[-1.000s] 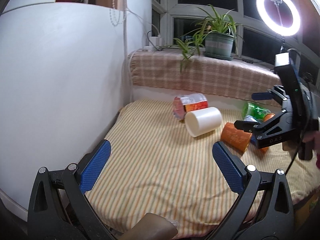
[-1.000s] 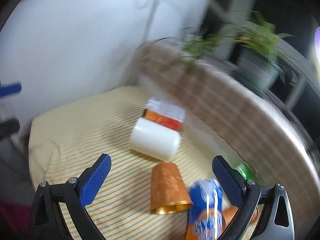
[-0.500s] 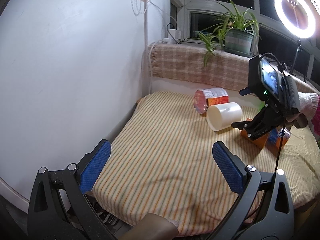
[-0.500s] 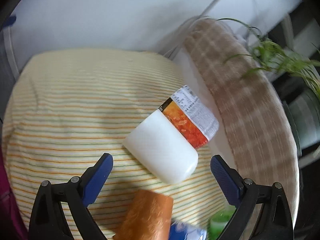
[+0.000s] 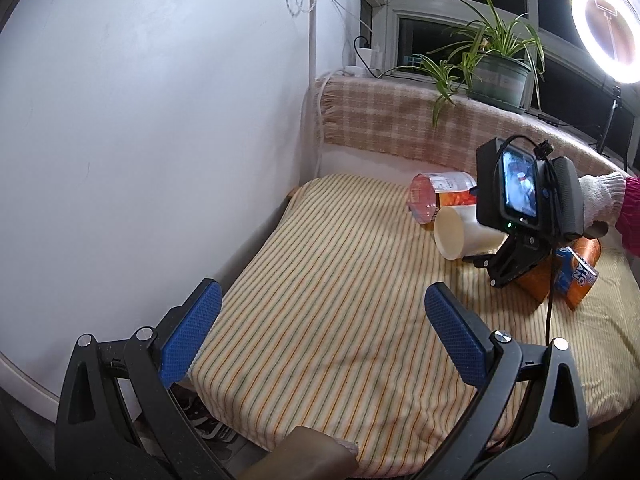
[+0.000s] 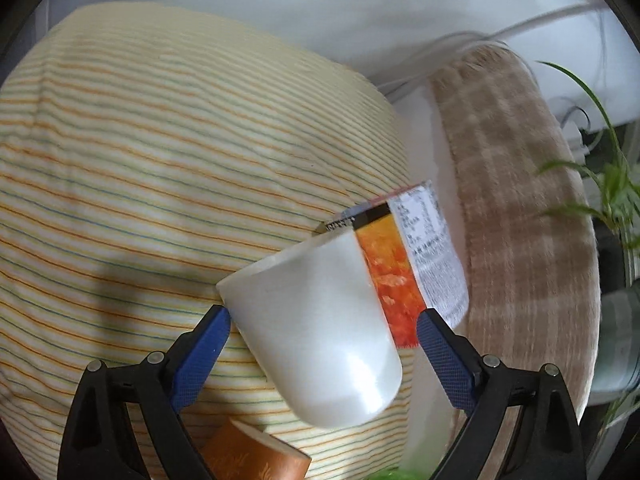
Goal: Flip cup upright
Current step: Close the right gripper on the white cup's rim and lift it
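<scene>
My right gripper (image 6: 322,338) has its fingers (image 6: 438,346) spread wide around the white cup (image 6: 320,332); the left pad sits at the cup's rim, the right pad stands apart from the wall, no clamp. The white cup lies on its side on the striped cloth (image 6: 160,152) of the worktop, mouth toward the left in the right wrist view. Touching its far side: a labelled tub (image 6: 404,252), also tipped over. An orange cup (image 6: 256,460) lies at the bottom edge, just below the white cup.

My left gripper (image 5: 322,336) has its fingers (image 5: 454,340) wide, holding nothing, over the near part of the cloth, well apart from the cups. From there the right gripper body (image 5: 516,216) covers the white cup's base end. A blue-orange packet (image 5: 578,280) lies beside the orange cup. Potted plant (image 5: 496,68) on the sill, ring light (image 5: 606,32) on.
</scene>
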